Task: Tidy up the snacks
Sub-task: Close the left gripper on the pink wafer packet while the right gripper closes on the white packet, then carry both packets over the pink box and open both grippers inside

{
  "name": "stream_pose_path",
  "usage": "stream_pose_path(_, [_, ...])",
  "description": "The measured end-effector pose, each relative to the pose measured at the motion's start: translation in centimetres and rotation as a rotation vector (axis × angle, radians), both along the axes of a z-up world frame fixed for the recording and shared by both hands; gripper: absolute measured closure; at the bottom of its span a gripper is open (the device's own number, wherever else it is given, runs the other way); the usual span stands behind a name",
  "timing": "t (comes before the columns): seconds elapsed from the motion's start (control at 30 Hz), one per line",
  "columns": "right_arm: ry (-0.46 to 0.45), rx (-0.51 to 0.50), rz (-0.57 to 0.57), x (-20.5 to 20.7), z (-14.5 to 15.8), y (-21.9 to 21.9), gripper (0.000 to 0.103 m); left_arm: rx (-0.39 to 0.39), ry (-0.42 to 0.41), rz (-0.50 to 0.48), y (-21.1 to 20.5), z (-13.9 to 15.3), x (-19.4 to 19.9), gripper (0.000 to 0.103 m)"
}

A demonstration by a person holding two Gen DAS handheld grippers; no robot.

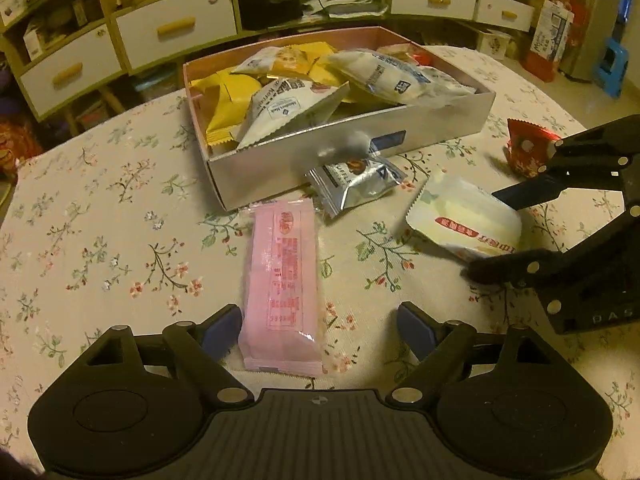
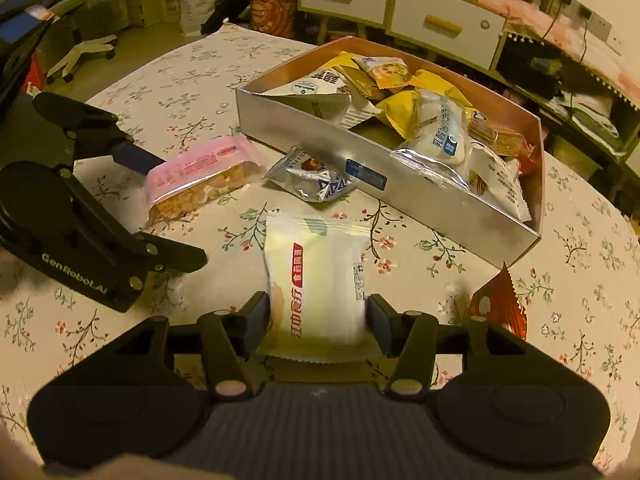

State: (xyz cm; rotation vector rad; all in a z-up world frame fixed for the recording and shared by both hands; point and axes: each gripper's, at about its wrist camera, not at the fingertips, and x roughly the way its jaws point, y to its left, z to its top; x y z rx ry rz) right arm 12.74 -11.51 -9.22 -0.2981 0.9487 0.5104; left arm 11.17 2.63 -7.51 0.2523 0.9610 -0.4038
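Right gripper (image 2: pixel 318 322): jaws pressed to both sides of the cream packet (image 2: pixel 316 280), near its back end; grasp looks made. Packet appears to sit low over the cloth (image 2: pixel 120 340).
Left gripper (image 1: pixel 318 330): jaws spread wide, pink bar (image 1: pixel 282 292) lying between them, nearer the left finger, no contact on the right.

Box (image 2: pixel 400 196) stands ahead of both jaws, already heaped with snacks. Silver sachet (image 1: pixel 356 180) lies just ahead of the pink bar, against the box wall.

Step in hand, by judgement: lift the cream packet clear of the box wall before carrying it forward; release over a low spot in the heap. Left should centre on the bar, then close.

Right view alone shows the bar's clear underside and nut filling. Left view alone shows the red packet (image 1: pixel 528 152) whole, beyond the right gripper.
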Motion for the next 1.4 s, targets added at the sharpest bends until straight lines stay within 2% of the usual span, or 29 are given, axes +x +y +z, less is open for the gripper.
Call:
stream_pose_path(0.2, [0.007, -0.005, -0.011, 0.2, 0.0, 0.5, 0.053, -0.019, -0.002, 0.031, 0.0, 0.1, 0.2, 0.027])
stream_pose_path(0.27, [0.015, -0.001, -0.006, 0.2, 0.1, 0.6, 0.057, -0.021, -0.005, 0.033, -0.1, 0.1, 0.1, 0.032])
stream_pose_path(0.37, [0.017, -0.003, -0.004, 0.2, 0.1, 0.7, 0.058, -0.026, -0.006, 0.037, -0.2, 0.2, 0.1, 0.043])
stream_pose_path(0.47, [0.016, -0.003, -0.001, 0.2, 0.1, 0.7, 0.059, -0.026, -0.010, 0.039, -0.3, 0.5, 0.0, 0.060])
stream_pose_path(0.5, [0.016, -0.002, 0.001, 0.2, 0.2, 0.6, 0.059, -0.024, -0.011, 0.040, -0.3, 0.5, 0.0, 0.069])
stream_pose_path(0.53, [0.018, -0.003, 0.002, 0.1, 0.2, 0.7, 0.059, -0.022, -0.012, 0.041, -0.4, 0.6, -0.1, 0.071])
stream_pose_path(0.97, [-0.016, 0.019, -0.010, 0.1, 2.1, 0.1, 0.059, -0.038, -0.022, 0.027, -0.2, 2.2, -0.6, 0.073])
stream_pose_path(1.17, [-0.057, 0.050, -0.051, 0.7, 3.6, -1.0, 0.059, -0.065, -0.063, 0.006, -0.4, 4.3, -1.0, 0.073])
stream_pose_path(1.4, [-0.108, 0.071, -0.115, 2.7, 4.8, -2.0, 0.059, -0.087, -0.121, 0.021, -0.8, 6.5, 0.6, 0.073])
